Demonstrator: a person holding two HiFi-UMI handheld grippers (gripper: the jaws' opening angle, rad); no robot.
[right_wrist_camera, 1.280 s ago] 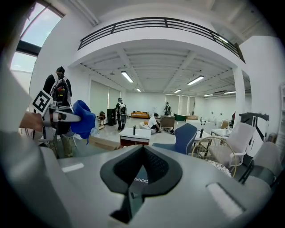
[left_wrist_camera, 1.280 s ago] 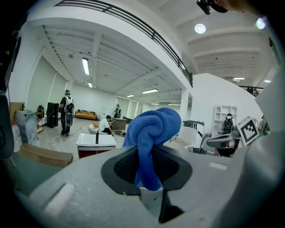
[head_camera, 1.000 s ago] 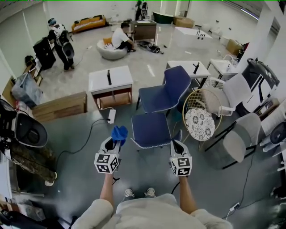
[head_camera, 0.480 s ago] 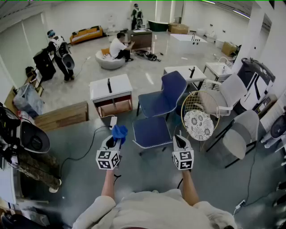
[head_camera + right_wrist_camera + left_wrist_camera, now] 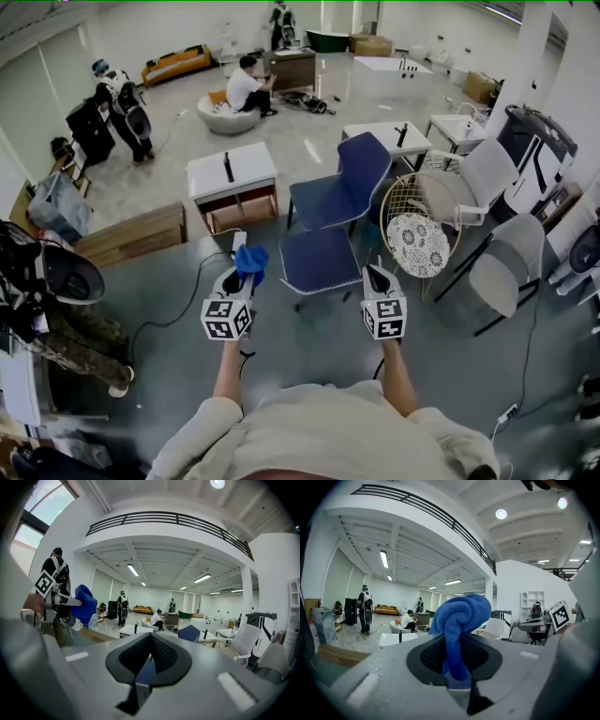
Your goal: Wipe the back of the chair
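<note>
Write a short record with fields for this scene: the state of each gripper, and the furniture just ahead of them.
left gripper: shut on a crumpled blue cloth
right gripper: shut, nothing between its jaws
nearer blue padded chair: directly ahead, between the grippers
farther blue padded chair: behind it
round wire chair with white lace cushion: right of both
contact: cloth touches no chair
</note>
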